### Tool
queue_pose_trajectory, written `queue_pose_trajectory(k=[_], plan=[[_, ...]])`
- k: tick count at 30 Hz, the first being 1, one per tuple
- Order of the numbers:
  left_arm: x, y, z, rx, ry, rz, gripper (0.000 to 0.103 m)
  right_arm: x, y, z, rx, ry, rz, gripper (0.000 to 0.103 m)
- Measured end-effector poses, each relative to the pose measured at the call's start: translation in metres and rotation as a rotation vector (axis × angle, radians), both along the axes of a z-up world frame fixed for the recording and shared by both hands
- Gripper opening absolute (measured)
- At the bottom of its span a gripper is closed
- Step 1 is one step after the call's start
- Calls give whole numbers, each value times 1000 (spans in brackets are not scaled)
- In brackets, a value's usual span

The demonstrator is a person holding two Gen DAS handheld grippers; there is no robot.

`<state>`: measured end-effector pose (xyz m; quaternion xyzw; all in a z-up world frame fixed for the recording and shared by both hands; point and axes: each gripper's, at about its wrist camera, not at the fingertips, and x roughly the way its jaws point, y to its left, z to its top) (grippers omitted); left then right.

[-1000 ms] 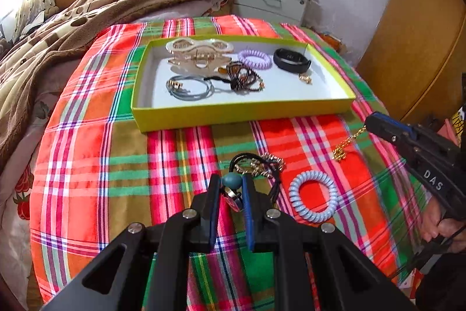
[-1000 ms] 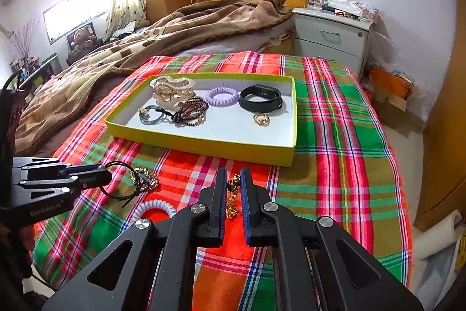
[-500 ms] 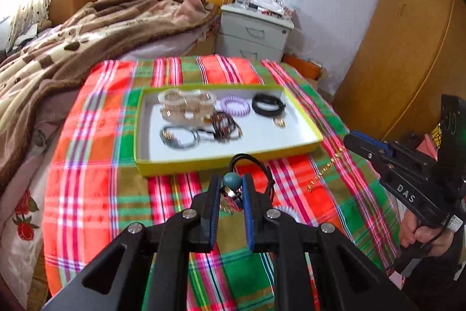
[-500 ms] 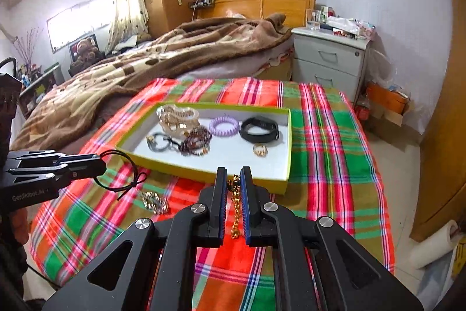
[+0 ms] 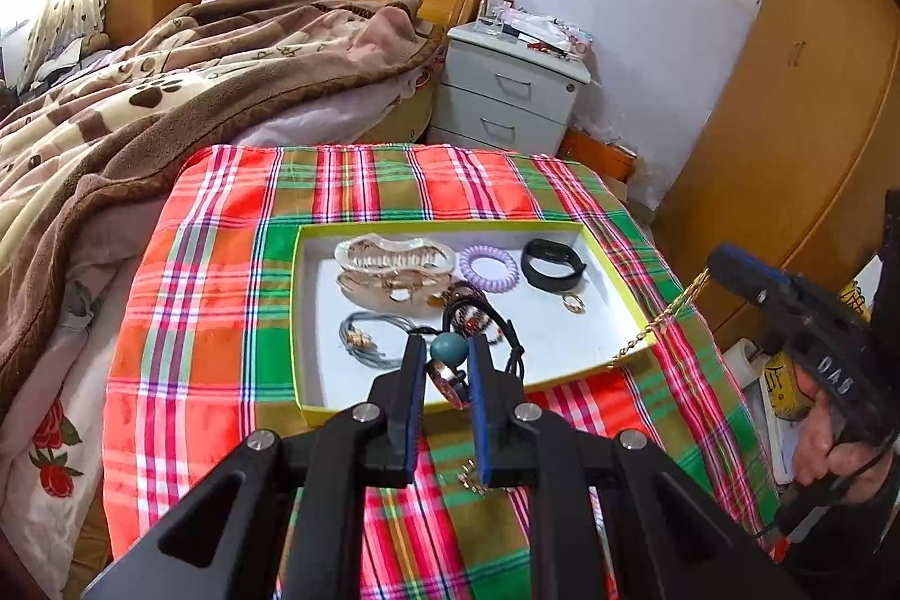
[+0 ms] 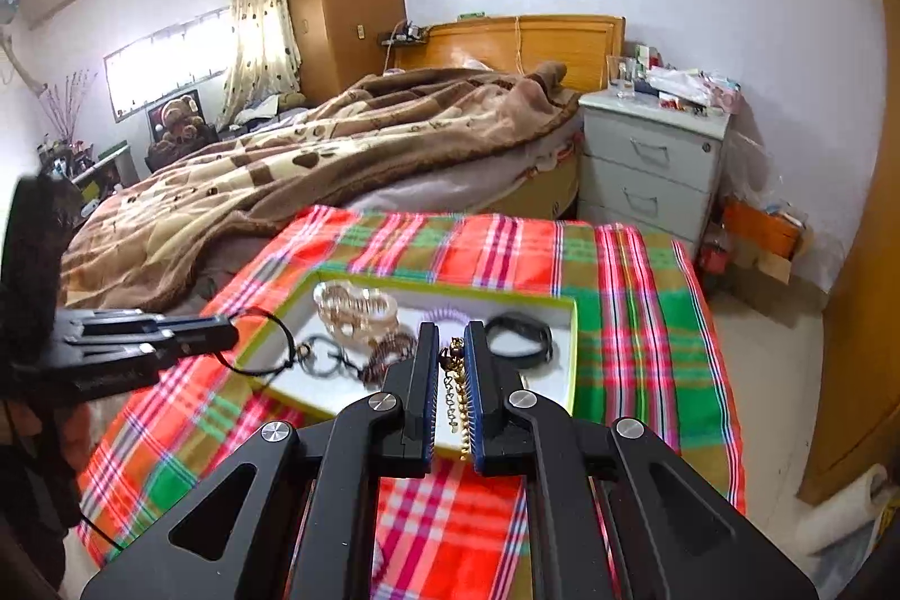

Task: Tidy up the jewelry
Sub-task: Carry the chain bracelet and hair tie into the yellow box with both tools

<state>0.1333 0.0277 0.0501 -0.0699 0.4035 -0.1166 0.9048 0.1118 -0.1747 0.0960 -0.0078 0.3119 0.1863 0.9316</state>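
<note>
**Left wrist view: two pieces lifted, tray already half filled**

Left wrist footage showed the left gripper (image 5: 444, 361) clamped on a black cord bracelet with a teal bead (image 5: 450, 348), held in the air above the near edge of the shallow yellow-green cardboard tray (image 5: 297, 319). The right gripper (image 6: 451, 364) was pinched together on a thin gold chain (image 6: 457, 409), which dangled just over the tray's near right rim.

Inside the tray already lay a clear plastic hair claw (image 5: 394, 257), a lilac spiral hair tie (image 5: 488, 267), a black wristband (image 5: 554, 264), a small gold ring (image 5: 574, 302), a grey bangle (image 5: 365, 338) and a dark beaded bracelet (image 6: 388, 355). So most of the sorting looked done.

What remained, by my reading, was setting down both carried pieces (neither had reached the tray floor) and collecting a small gold item (image 5: 469, 479) lying on the red-and-green plaid cloth (image 5: 185, 319) covering the surface.
</note>
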Motion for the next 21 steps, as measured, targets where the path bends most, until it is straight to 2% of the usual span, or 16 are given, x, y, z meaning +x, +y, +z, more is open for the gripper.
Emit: queue_pose_trajectory(k=[9,14,21], plan=[[24,2,-5,4,15,-8,15,39,11,18,27,-15,31,9],[34,-1,-22,3,57,-17,15,58,16,2,29,32,30,9],[44,-6,-54,8,134,-30,15,75,24,-35,28,123,53,9]])
